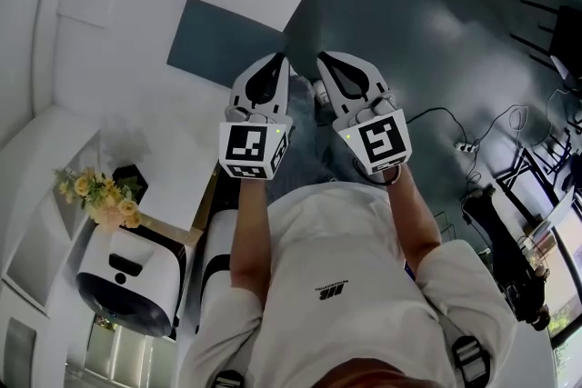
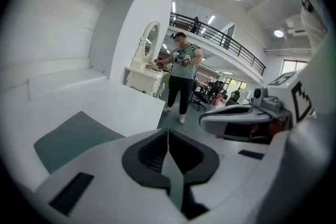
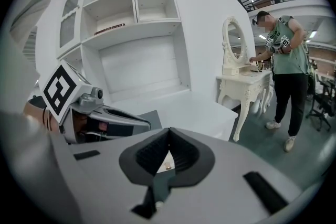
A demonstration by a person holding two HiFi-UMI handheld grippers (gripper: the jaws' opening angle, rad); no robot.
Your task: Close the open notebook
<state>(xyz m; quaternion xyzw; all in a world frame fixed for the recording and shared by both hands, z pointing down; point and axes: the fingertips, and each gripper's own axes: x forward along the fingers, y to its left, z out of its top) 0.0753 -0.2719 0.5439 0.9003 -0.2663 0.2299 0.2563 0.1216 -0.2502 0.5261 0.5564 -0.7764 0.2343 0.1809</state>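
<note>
No open notebook shows in any view. A flat dark grey-blue rectangle (image 1: 223, 41) lies on the white desk (image 1: 118, 32); it also shows in the left gripper view as a rectangle (image 2: 73, 139), and whether it is a mat or a closed cover I cannot tell. My left gripper (image 1: 277, 61) and right gripper (image 1: 326, 59) are held side by side in the air at chest height, near the desk's edge. Both are shut with nothing between the jaws: the left gripper (image 2: 168, 131) and the right gripper (image 3: 169, 131) show their pads meeting.
A person in a green shirt (image 3: 286, 50) stands at a white dressing table with an oval mirror (image 3: 241, 81). White shelves (image 3: 131, 34) rise behind the desk. Flowers (image 1: 95, 195) and a white machine (image 1: 127, 277) sit low left. Cables (image 1: 473, 141) cross the dark floor.
</note>
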